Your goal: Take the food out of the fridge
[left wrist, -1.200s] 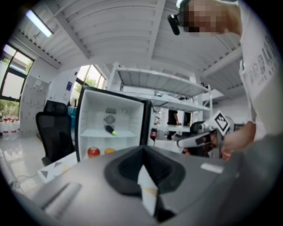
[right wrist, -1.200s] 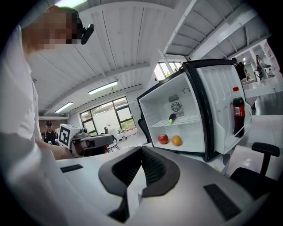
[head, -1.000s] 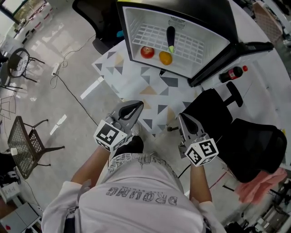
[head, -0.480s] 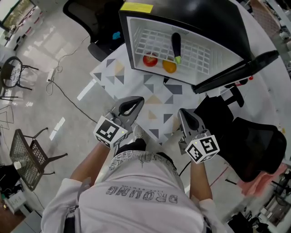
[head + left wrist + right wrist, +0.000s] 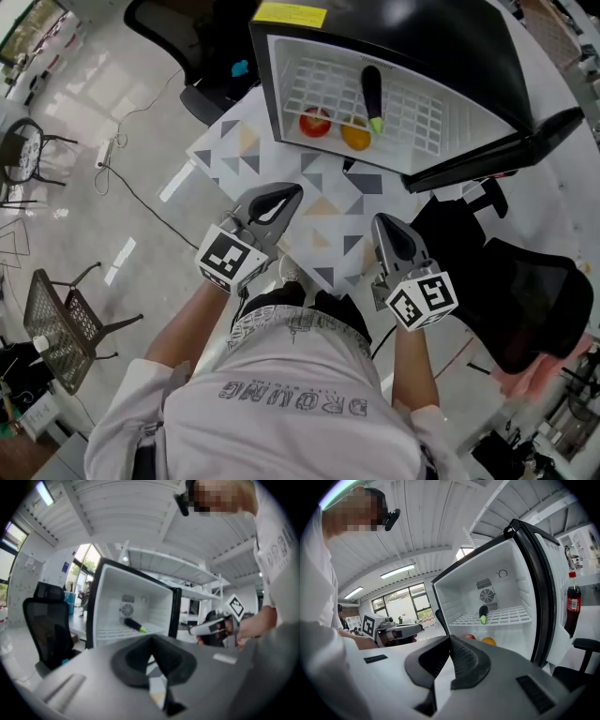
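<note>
Both grippers have edged nearer the open fridge than a second ago, and the person's body has followed them across the patterned floor mat. The left gripper and the right gripper hang side by side over that mat, short of the fridge and pointing toward it, each with its fingers closed together on nothing. Inside, a dark eggplant with a green stem end lies on the white wire shelf. Below it a red fruit and an orange sit just beside each other on the fridge's bottom. The door is swung wide to the right, and the right gripper view shows a cola bottle standing upright beyond it. A black office chair stands to the right of the mat
</note>
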Tool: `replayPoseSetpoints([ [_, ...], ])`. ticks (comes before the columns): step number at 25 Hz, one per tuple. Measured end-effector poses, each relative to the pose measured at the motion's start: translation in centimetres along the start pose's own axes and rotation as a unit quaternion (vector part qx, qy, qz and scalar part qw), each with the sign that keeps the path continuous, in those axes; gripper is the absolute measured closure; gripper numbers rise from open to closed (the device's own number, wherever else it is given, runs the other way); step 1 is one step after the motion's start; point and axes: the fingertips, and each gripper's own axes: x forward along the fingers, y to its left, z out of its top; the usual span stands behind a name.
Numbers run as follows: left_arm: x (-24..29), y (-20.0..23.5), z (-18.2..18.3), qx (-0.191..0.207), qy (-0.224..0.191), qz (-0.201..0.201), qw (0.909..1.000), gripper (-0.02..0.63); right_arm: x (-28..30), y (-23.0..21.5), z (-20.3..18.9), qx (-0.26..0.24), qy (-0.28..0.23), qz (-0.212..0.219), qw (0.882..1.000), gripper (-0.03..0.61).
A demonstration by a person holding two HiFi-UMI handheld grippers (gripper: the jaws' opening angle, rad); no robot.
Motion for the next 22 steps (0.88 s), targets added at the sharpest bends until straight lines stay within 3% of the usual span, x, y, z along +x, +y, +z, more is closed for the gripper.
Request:
replayPoseSetpoints([
  [8, 3.2, 0.3, 0.7, 0.009, 0.003, 0.018, 0.9998, 0.607, 0.4, -1.3, 1.6, 0.003, -0.014, 0.017, 1.000, 0.578],
  [22, 12.3, 0.0, 1.9, 0.039, 0.026, 0.082, 0.9955, 0.598, 0.1, -6.5, 3.6, -0.001, -0.015, 0.089, 0.996, 0.578],
])
